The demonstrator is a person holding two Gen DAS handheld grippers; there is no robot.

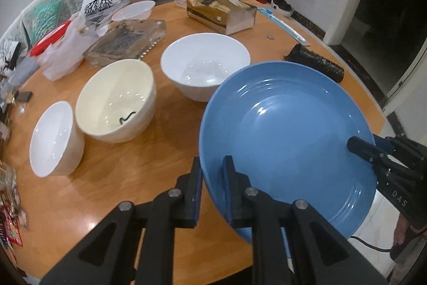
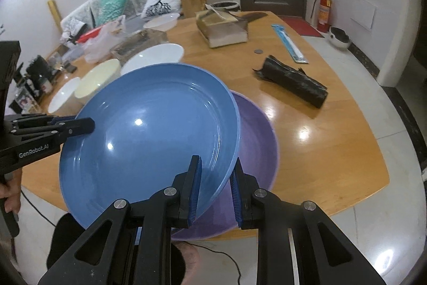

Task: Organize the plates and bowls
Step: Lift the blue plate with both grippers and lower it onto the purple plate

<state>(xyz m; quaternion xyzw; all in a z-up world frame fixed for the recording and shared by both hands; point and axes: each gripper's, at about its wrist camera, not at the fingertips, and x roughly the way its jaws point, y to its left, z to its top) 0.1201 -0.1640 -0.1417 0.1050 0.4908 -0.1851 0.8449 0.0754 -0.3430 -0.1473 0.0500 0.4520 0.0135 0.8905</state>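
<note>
- My left hand-held gripper (image 1: 212,179) pinches the near rim of a glossy round blue ceramic plate (image 1: 288,140), one finger on each side.
- My right hand-held gripper (image 1: 359,147) grips its far right rim.
- The plate tilts above the round wooden bench (image 1: 149,151).
- Three bowls stand left: small white (image 1: 53,140), cream (image 1: 117,100), large white (image 1: 205,66).

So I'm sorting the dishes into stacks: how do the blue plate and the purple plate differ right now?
The blue plate is held up, tilted, its rim pinched by the left gripper and the right gripper; the purple plate lies flat on the table, touched by neither gripper. The blue plate shows whole, while the purple plate is partly hidden beneath it. Both are round and glossy.
</note>
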